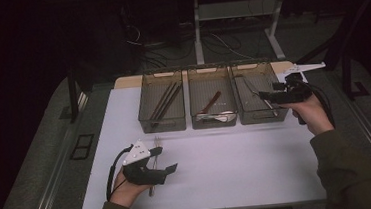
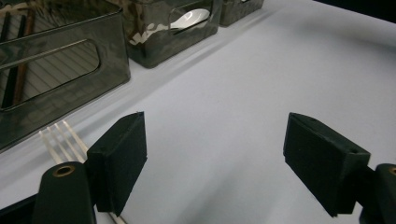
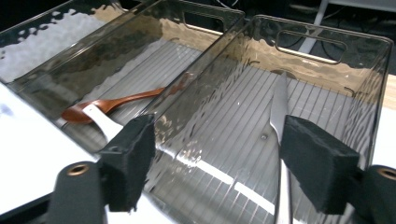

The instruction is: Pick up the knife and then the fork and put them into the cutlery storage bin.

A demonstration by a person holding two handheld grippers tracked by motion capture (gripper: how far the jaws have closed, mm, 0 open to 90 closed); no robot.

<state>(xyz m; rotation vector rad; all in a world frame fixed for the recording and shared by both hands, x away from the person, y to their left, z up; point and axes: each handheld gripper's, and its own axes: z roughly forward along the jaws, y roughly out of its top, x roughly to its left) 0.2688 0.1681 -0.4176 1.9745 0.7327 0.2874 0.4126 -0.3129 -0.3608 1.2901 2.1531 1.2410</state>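
Right gripper (image 1: 268, 97) gaping, empty, over right bin (image 1: 257, 116) rim; left gripper (image 1: 164, 160) agape beside fork (image 1: 155, 146).

You wear dark olive long sleeves (image 1: 346, 169) and hold two black plastic grippers, the left gripper (image 1: 171, 169) and right gripper (image 1: 265, 96), each with a grey triangular plate, black cable and square foam-padded jaws.

The room is dim, with black darkness along the left and upper edges of the high view and light falling mainly on the white worktop (image 1: 218, 167). A grey floor (image 1: 37, 161) surrounds it, and behind stands a pale metal table frame (image 1: 236, 10) with loose cables (image 1: 219, 44) lying at its feet, and dark stand legs (image 1: 342, 47) at the right
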